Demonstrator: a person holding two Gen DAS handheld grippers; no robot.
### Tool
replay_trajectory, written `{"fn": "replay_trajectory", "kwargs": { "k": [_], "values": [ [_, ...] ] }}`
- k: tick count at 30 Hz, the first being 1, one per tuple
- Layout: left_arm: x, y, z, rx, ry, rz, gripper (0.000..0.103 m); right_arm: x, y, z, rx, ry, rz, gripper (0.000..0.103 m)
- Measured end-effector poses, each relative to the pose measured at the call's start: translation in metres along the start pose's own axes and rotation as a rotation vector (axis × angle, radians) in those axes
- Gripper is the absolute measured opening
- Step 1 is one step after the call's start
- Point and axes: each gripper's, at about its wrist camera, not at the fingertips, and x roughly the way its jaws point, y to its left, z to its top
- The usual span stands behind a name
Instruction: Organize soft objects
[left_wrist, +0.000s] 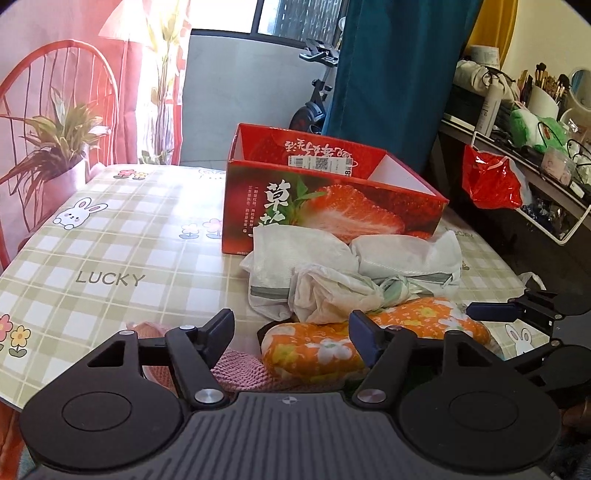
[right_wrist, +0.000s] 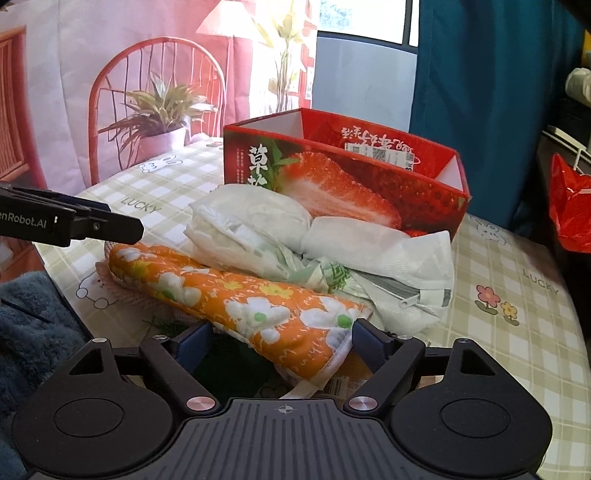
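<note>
Both tongs, left (left_wrist: 291, 334) and right (right_wrist: 282, 338), gape apart over the orange floral pad (right_wrist: 236, 295), its near end hidden beneath them.

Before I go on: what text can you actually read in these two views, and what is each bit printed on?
"LUCKY": tablecloth, repeated.
"草" and a half-hidden character below: front of the red box.
"8": white label inside the box; its barcode, QR code and small print unreadable.
Upside-down script on the box's inner wall: illegible.
"enRobot.AI", cut off: left gripper.
</note>
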Motion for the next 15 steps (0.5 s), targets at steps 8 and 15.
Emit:
{"fn": "replay_trajectory", "kwargs": {
  "k": [8, 15],
  "values": [
    [0.002, 0.001, -0.001, -0.007, 0.002, -0.042, 0.071, -0.003, -0.011, 0.006, 0.047, -0.05, 0.014, 0.058],
    [-0.002, -0.006, -0.002, 0.032, -0.056, -0.067, 0.073, 0.0, -0.031, 0.017, 0.143, -0.097, 0.022, 0.027]
  ]
}}
